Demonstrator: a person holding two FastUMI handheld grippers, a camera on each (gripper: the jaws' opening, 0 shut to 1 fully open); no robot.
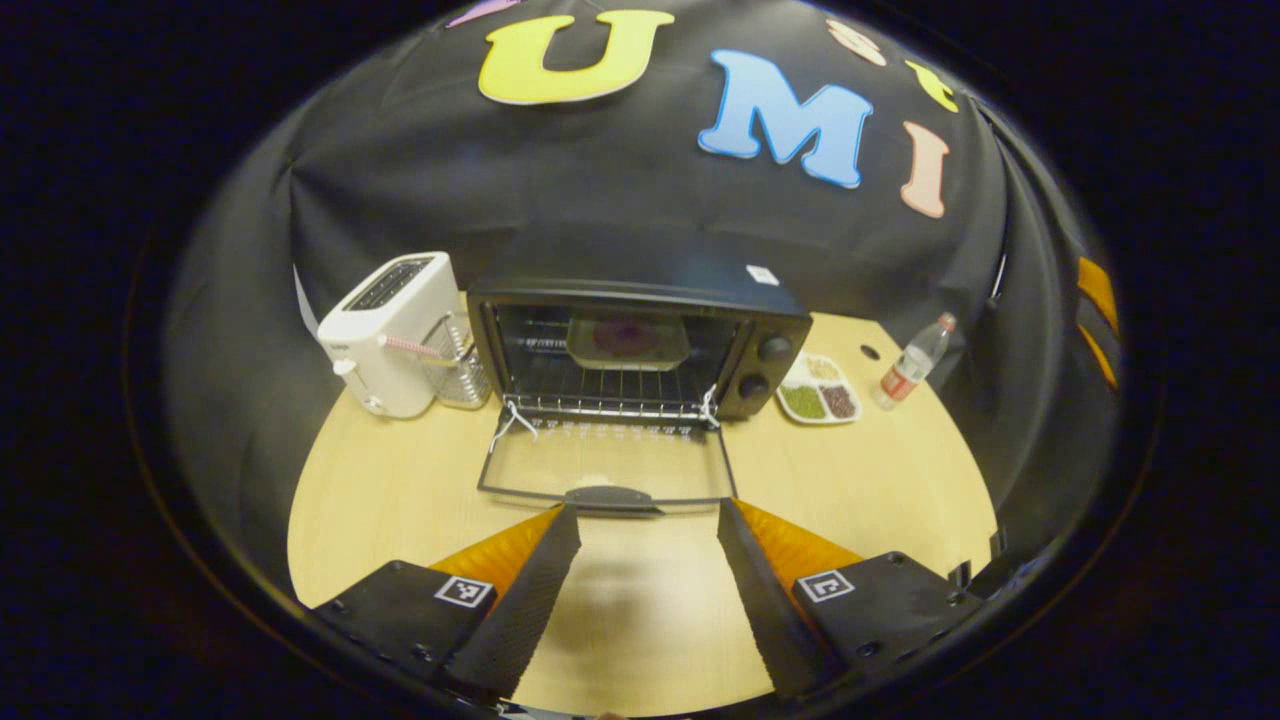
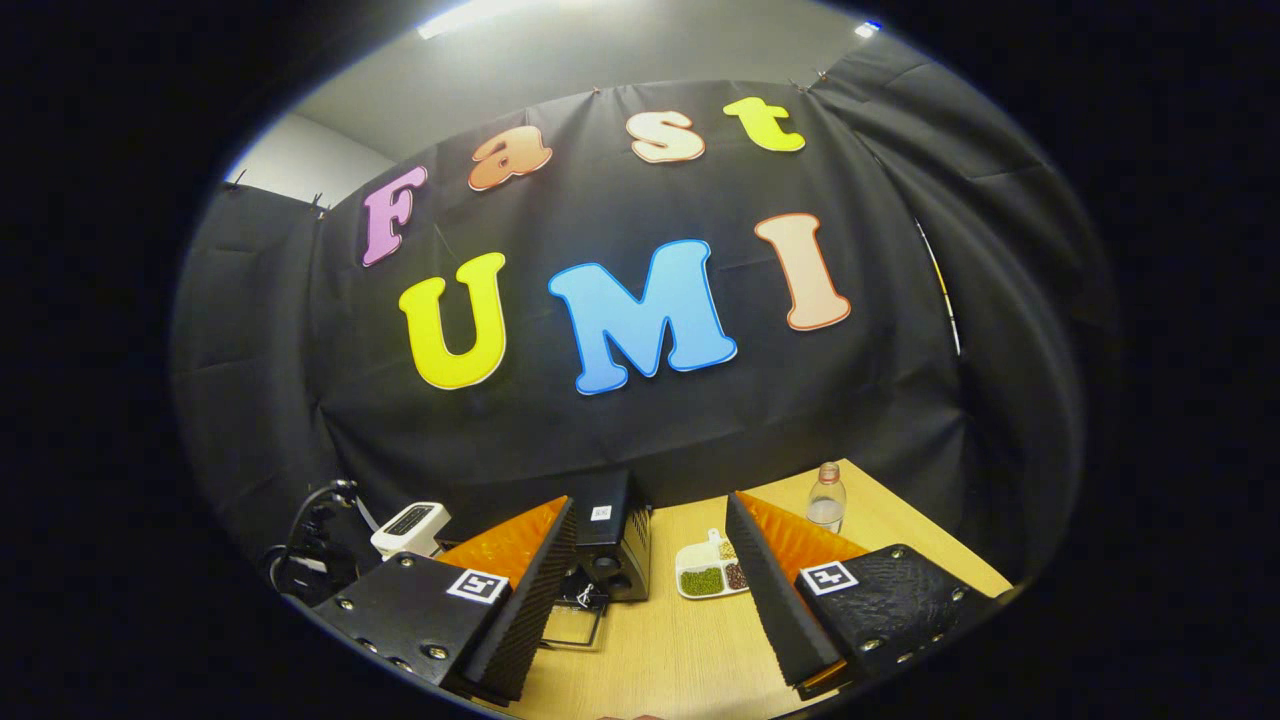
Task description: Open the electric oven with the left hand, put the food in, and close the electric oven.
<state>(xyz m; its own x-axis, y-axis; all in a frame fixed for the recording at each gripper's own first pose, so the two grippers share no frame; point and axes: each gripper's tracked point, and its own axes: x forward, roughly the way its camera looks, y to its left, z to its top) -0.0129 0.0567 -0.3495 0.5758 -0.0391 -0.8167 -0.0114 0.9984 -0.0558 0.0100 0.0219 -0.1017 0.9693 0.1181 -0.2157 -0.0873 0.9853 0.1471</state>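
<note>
The black electric oven [image 1: 640, 345] stands at the back of the wooden table with its glass door [image 1: 605, 465] folded down flat toward me. On the rack inside lies a tray of food [image 1: 628, 340]. My left gripper [image 1: 648, 520] is open, its fingertips just in front of the door's handle [image 1: 610, 496], touching nothing. My right gripper [image 2: 650, 520] is open and raised above the table to the oven's right, nothing between its fingers. Past its left finger I see the oven's [image 2: 612, 548] knob side.
A white toaster [image 1: 392, 335] and a clear glass holder [image 1: 455, 365] stand left of the oven. Right of it lie a divided white dish of beans [image 1: 820, 390] and a plastic bottle [image 1: 912, 365]. Bare wooden tabletop [image 1: 400, 500] spreads in front.
</note>
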